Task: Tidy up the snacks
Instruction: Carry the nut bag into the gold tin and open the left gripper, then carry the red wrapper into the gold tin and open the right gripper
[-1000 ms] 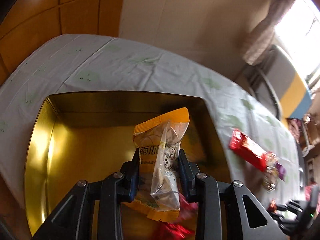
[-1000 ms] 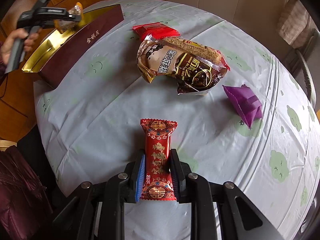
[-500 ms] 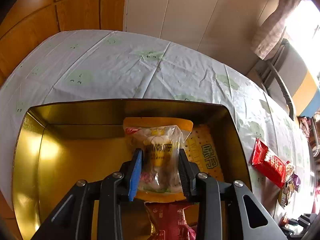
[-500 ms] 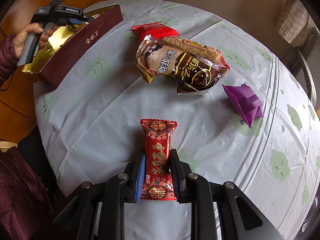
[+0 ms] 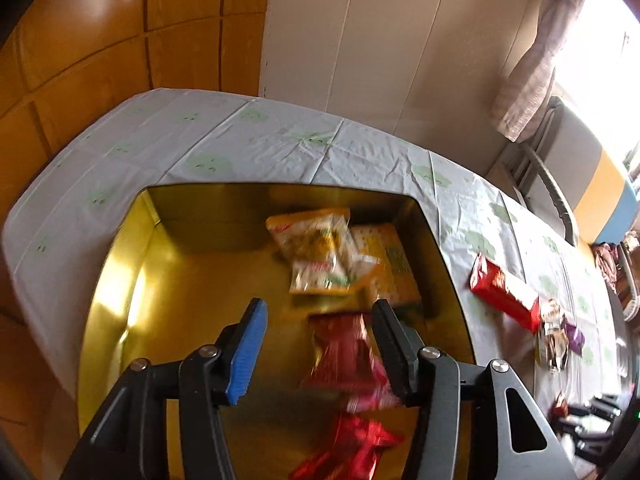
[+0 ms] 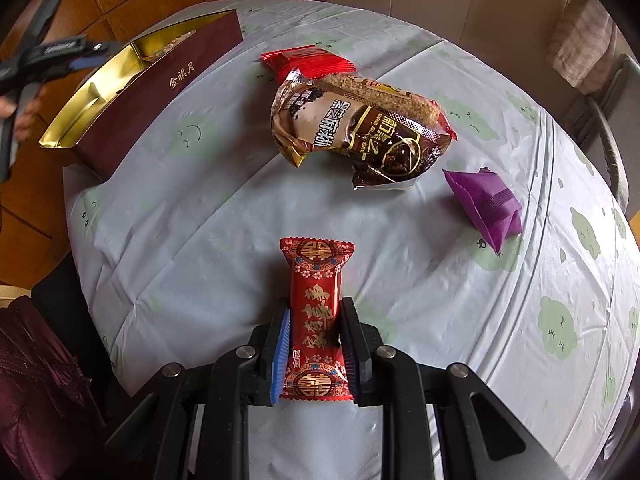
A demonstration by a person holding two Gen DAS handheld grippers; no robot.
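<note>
The left gripper (image 5: 316, 344) hangs over the box (image 5: 120, 280), jaws opening and empty; the yellow packet (image 5: 320, 256) lies by its far wall. The right gripper (image 6: 316, 344) pinches a red bar (image 6: 316, 320) near the table's (image 6: 200, 240) front edge; a thin grip could let it slip in transit.

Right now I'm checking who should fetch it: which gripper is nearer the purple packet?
Right. The right gripper, shut on a red candy bar, sits a short way from the purple packet. The left gripper is over the gold box, across the table.
</note>
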